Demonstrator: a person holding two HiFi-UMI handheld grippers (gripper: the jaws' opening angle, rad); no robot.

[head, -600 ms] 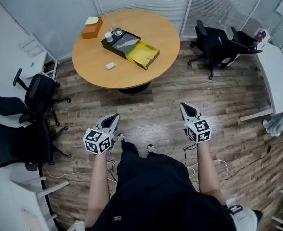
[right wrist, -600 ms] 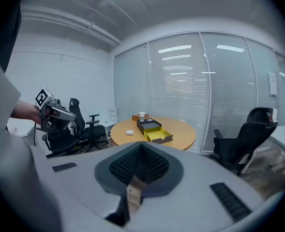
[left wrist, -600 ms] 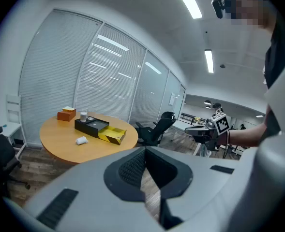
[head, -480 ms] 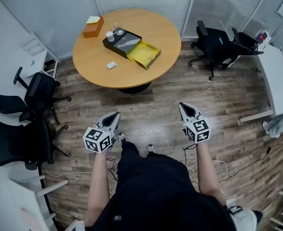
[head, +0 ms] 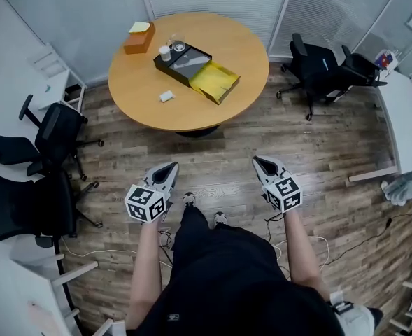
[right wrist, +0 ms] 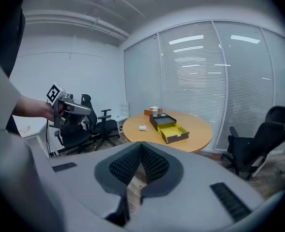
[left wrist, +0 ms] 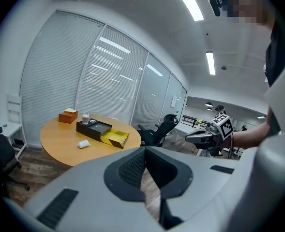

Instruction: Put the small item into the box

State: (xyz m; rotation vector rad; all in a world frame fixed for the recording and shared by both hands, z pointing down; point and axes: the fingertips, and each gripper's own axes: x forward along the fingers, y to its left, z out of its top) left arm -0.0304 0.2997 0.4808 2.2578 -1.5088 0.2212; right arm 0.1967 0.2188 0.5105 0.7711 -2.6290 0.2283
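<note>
- Small item [head: 166,96] lay on the table [head: 226,47] near the box [head: 216,82], well apart from both grippers.
- Left gripper [head: 169,168] and right gripper [head: 260,162] were pressed together, empty.
- Recommended: close in first, then spread the jaws.

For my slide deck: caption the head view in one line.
Person holds left gripper and right gripper, both shut and empty, short of the round table bearing the open box.

No words, brands or numbers can be read; the marker cube [head: 147,203] on the left gripper [head: 168,168] and the one on the right gripper [head: 259,162] show only black-and-white square patterns.
</note>
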